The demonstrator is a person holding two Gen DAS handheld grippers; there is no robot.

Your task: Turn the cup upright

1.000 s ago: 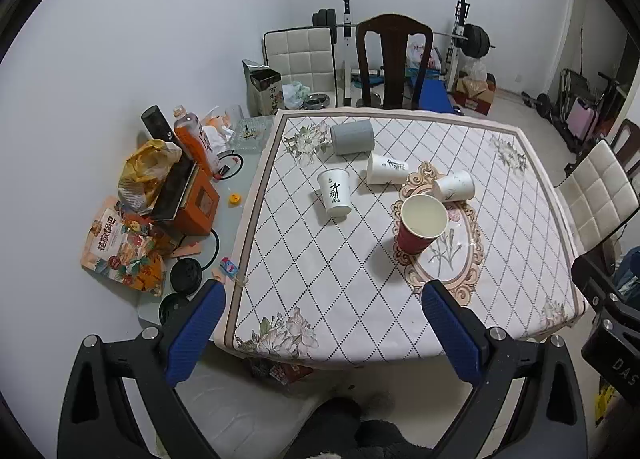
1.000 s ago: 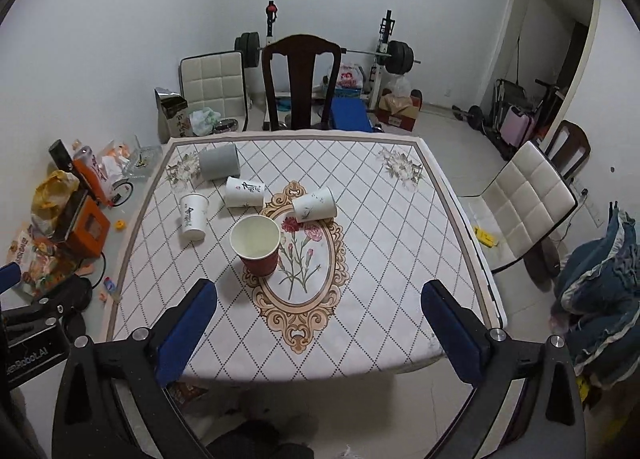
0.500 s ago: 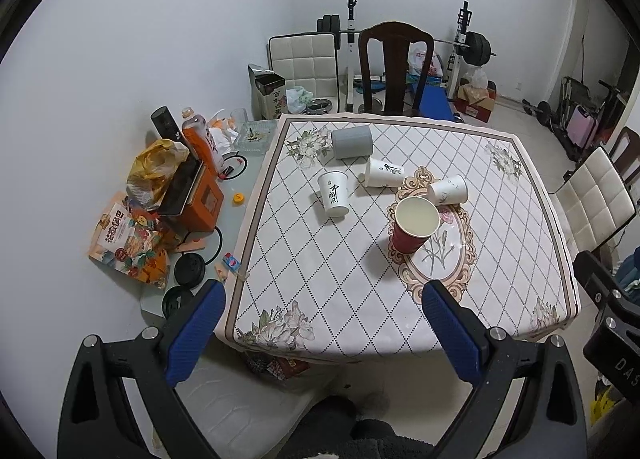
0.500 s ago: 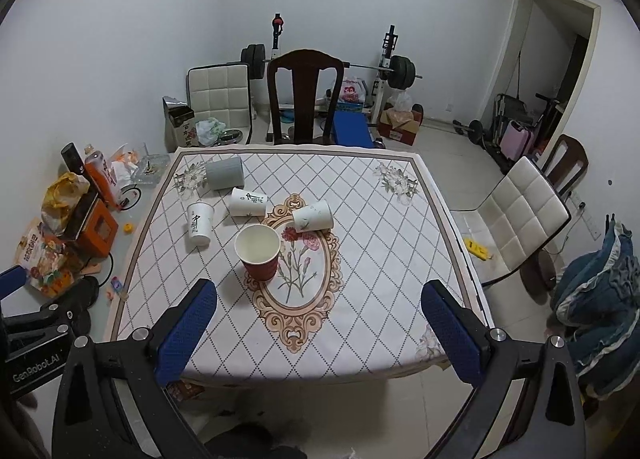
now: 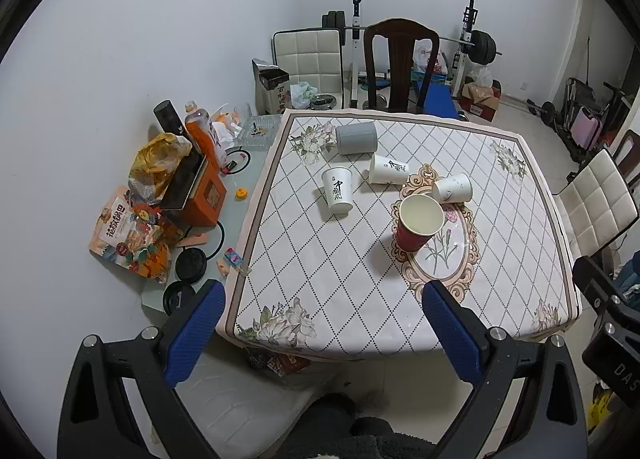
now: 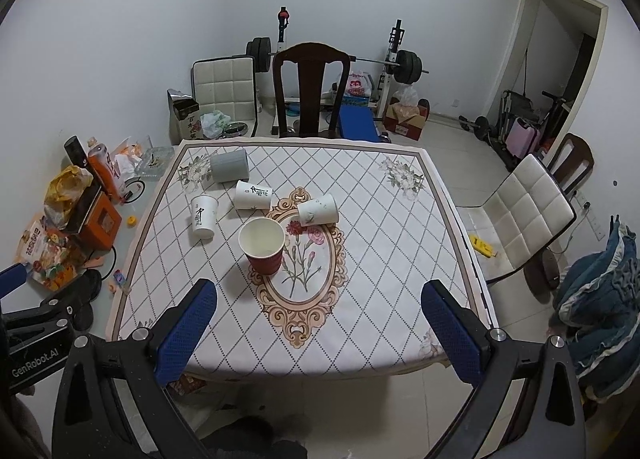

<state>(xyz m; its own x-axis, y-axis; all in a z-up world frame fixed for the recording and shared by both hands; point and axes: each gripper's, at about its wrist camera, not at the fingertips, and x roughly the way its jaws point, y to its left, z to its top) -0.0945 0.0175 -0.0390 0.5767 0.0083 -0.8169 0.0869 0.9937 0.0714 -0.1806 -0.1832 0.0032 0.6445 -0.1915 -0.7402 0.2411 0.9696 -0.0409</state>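
Overhead, both grippers hang well back from the bench (image 6: 360,323), each with its blue-padded fingers spread wide and nothing between them: the left gripper (image 5: 320,329) and the right gripper (image 6: 318,329) sit near the bench's six o'clock edge. On the patterned cloth a red cup (image 6: 263,245) stands upright, mouth open to the cameras, at the nine o'clock rim of the oval floral medallion (image 6: 302,259). At about one o'clock from it, close by, a white cup with a faint print (image 6: 318,210) lies on its side, its mouth toward three o'clock. At twelve o'clock from the red cup a second white cup with black lettering (image 6: 253,195) also lies on its side. At ten o'clock from the red cup a third white lettered cup (image 6: 203,217) stands mouth down. Farther toward eleven o'clock a grey cup (image 6: 229,166) lies tipped over beside a flower print. A dark wooden chair (image 6: 311,87) stands past the bench's twelve o'clock edge, and a white padded chair (image 6: 528,211) at three o'clock. Snack bags and an orange box (image 5: 200,199) clutter the low side surface at nine o'clock.
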